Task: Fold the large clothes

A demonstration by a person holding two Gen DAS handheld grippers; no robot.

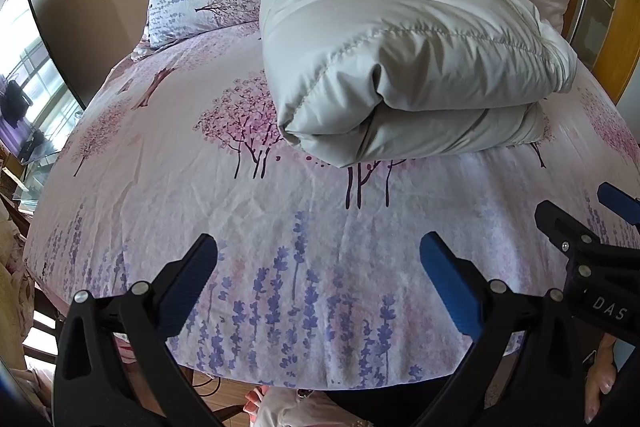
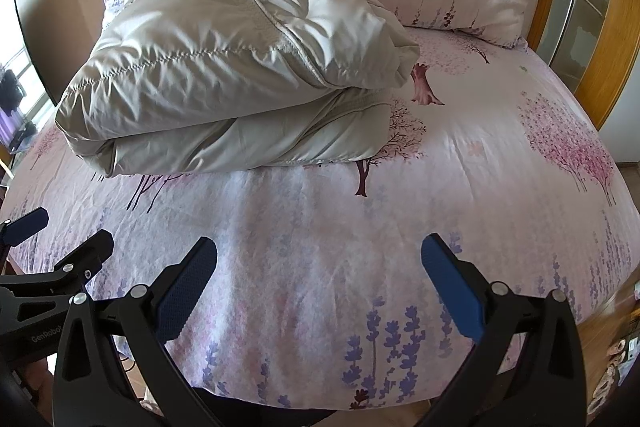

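Folded pale-grey quilted puffer jacket [image 1: 404, 39] lies on the pink floral-sheeted bed [image 1: 248, 211], its long axis running toward the pillows. Left tool [image 1: 318, 275] and right tool [image 2: 319, 277] hover nearby, spread wide, holding nothing.

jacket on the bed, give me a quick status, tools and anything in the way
Left tool open, empty; right tool open, empty. Puffy jacket folded in a bundle on the floral bedsheet, untouched by either. Nothing between tools and jacket.
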